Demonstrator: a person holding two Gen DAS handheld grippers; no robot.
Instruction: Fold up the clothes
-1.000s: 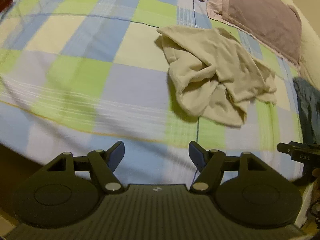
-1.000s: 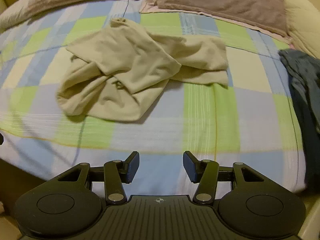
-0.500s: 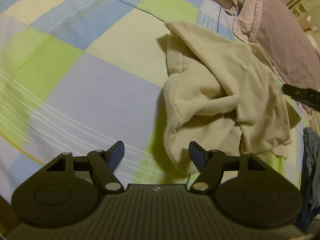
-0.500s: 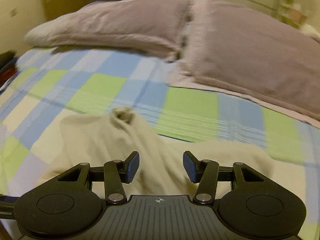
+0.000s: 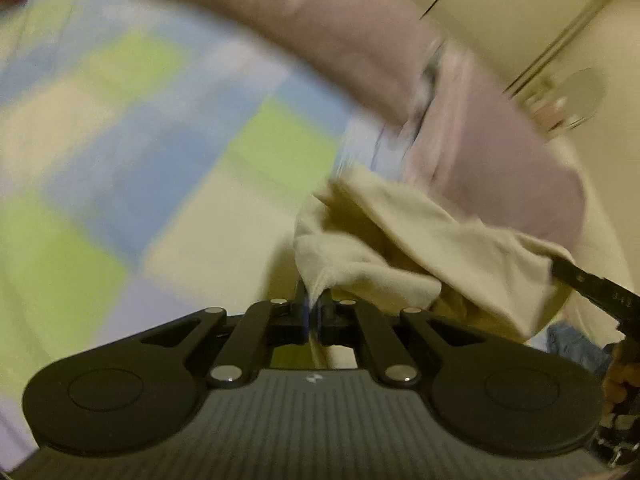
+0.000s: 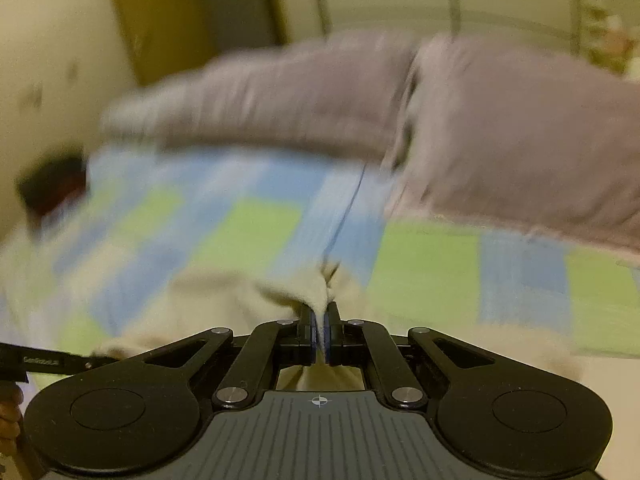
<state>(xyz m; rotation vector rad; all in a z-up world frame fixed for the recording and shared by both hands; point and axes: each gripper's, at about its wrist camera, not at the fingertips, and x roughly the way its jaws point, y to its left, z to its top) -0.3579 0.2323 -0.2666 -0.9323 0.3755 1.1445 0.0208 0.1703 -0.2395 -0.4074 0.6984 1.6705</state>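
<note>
- Looking along both wrist views, I see a bed covered by a checked bedspread (image 5: 132,128) in blue, green, cream and lilac squares; both pictures are smeared by motion.
- At the head of the bed lie two mauve pillows (image 6: 520,140), side by side with a dark gap between them.
- Behind them in the right wrist view stand a pale wall, a brownish door-like panel (image 6: 180,20) at the upper left, and pale upright panels with thin vertical lines.
- A dark shape (image 6: 52,188) sits at the bed's left edge; I cannot tell what it is.
- My left gripper (image 5: 313,312) has its fingers pressed together on a fold of the beige garment (image 5: 420,248).
- My right gripper (image 6: 319,322) is likewise clamped tight, a ridge of the same beige cloth pinched between its blue pads (image 6: 326,328).
- In the left wrist view the garment hangs bunched between the two tools, stretching from my left fingers up and rightward to the right gripper's black finger at the frame's right edge.
- That stretch is its long axis as far as I can tell; which end is the neck or hem I cannot tell.
- A bit of blue-grey cloth (image 5: 576,344) shows beneath the garment at lower right.
- A hand (image 5: 620,376) grips the right tool's handle.
</note>
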